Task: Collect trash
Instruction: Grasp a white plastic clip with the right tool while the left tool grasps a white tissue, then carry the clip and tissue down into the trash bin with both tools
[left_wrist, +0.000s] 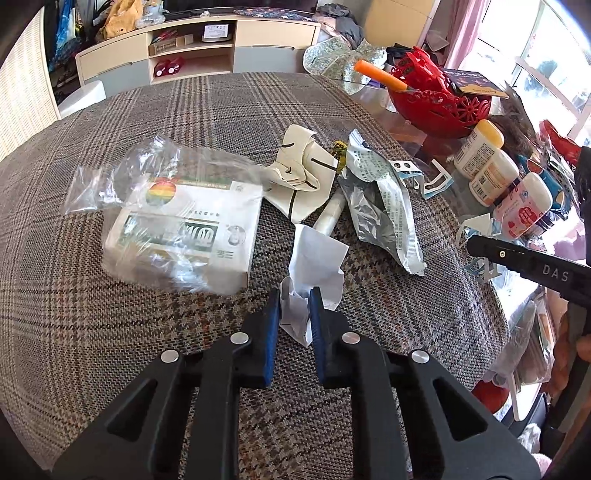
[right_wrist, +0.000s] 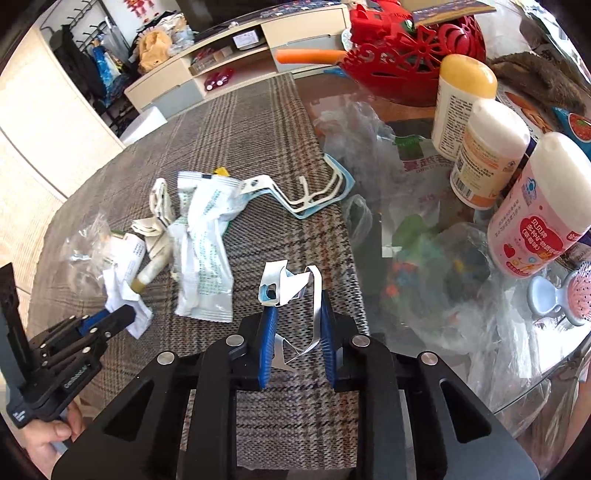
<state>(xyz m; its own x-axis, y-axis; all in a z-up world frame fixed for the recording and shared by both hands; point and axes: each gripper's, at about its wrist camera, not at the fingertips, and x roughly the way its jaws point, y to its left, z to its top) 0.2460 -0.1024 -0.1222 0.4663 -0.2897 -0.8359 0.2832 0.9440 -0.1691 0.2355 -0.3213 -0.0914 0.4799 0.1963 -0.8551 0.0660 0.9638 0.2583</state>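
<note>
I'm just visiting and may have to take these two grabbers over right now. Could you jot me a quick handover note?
Left gripper: shut on a crumpled white paper, low over the plaid cloth.
Right gripper: around a torn white-and-blue scrap; whether it is gripped is unclear.
Left on the cloth: silver wrapper, cream wrapper, clear bag over a white box, another white-and-blue cutout.
No bin is in view; nothing looks binned yet.

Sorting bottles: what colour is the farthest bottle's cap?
Yellow cap, clearest in the right wrist view.
</note>
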